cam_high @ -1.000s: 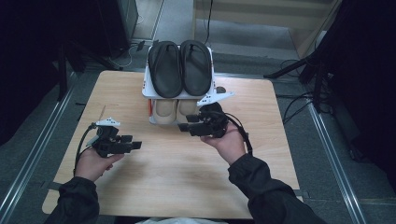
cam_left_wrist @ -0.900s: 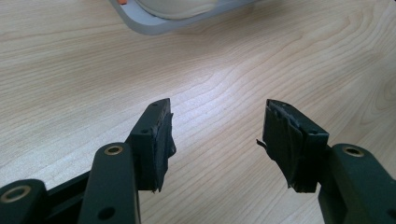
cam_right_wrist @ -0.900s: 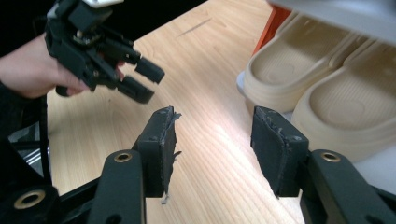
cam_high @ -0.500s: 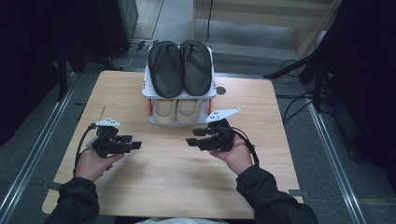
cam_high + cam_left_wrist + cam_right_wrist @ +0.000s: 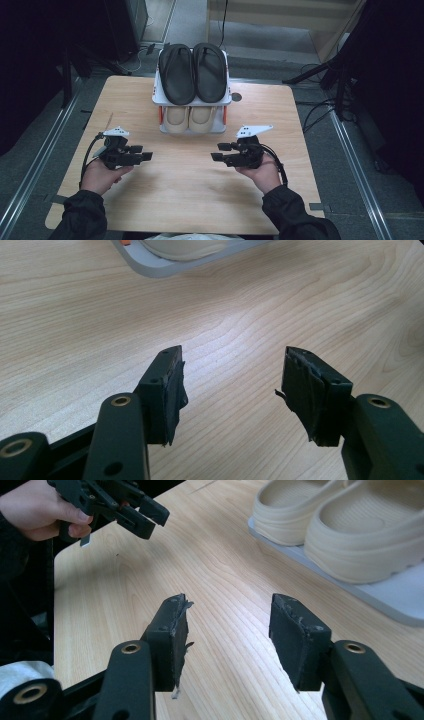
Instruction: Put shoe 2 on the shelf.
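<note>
A small white two-tier rack [image 5: 193, 101] stands at the far middle of the wooden table [image 5: 190, 200]. A pair of black sandals [image 5: 192, 71] lies on its top shelf and a pair of cream slippers [image 5: 189, 118] on the lower one. The cream slippers [image 5: 345, 525] also appear in the right gripper view. My left gripper [image 5: 146, 154] hovers over the table's left side, open and empty, as the left gripper [image 5: 231, 377] view confirms. My right gripper [image 5: 220, 152] is held right of centre, open, with nothing between its jaws; the right gripper [image 5: 227, 625] view shows bare wood there.
Metal rails [image 5: 30, 170] run along the floor on both sides of the table. Dark stands and cables [image 5: 325, 75] sit at the back right. A round dark mark [image 5: 236, 97] lies on the table beside the rack. The left hand's gripper [image 5: 112, 502] appears in the right gripper view.
My right gripper has drawn back from the rack's lower shelf toward the near side of the table, empty. The left gripper has stayed put.
</note>
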`<state>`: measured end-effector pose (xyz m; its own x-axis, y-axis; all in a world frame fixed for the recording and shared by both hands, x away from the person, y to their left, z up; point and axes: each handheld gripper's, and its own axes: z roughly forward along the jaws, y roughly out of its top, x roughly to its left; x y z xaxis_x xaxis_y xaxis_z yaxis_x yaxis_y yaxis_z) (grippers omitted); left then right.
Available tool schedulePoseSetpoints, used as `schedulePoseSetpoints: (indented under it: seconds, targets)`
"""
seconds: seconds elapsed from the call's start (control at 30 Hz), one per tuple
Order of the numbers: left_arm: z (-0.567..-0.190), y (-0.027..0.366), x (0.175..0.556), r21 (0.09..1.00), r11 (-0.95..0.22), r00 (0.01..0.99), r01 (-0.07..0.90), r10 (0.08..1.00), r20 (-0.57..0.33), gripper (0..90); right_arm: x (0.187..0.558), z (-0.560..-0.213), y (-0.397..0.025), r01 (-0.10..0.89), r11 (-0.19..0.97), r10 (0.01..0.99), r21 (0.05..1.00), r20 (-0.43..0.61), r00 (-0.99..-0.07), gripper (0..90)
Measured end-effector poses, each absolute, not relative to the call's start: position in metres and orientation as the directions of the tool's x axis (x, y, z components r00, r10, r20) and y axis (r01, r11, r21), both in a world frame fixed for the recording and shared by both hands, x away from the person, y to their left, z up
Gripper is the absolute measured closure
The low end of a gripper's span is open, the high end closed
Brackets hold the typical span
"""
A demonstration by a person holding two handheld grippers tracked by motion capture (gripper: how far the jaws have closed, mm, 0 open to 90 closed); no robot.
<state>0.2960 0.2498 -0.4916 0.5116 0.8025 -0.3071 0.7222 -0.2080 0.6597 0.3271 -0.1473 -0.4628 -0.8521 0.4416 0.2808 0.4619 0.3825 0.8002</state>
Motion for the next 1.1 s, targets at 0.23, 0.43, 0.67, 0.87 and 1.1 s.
schedulePoseSetpoints:
  seconds: [0.23, 0.43, 0.67, 0.87, 1.1]
  targets:
    - [-0.492, 0.252, 0.294, 0.656, -0.198, 0.508, 0.728, 0.799, -0.323, 41.9, 0.327, -0.47, -0.165, 0.483, 0.339, 0.461, 0.807, 0.305, -0.833, 49.2]
    - [-0.491, 0.25, 0.293, 0.66, -0.205, 0.516, 0.722, 0.796, -0.317, 41.2, 0.324, -0.473, -0.171, 0.469, 0.351, 0.502, 0.811, 0.26, -0.825, 47.8]
    - [-0.492, 0.248, 0.294, 0.653, -0.215, 0.523, 0.726, 0.79, -0.321, 38.3, 0.328, -0.475, -0.174, 0.484, 0.363, 0.523, 0.796, 0.256, -0.813, 45.9]
    - [-0.493, 0.249, 0.295, 0.649, -0.215, 0.52, 0.73, 0.79, -0.324, 38.1, 0.327, -0.474, -0.178, 0.48, 0.346, 0.527, 0.806, 0.257, -0.81, 45.9]
    - [-0.493, 0.246, 0.295, 0.647, -0.228, 0.529, 0.728, 0.787, -0.318, 38.0, 0.328, -0.474, -0.179, 0.485, 0.341, 0.53, 0.805, 0.261, -0.807, 45.9]
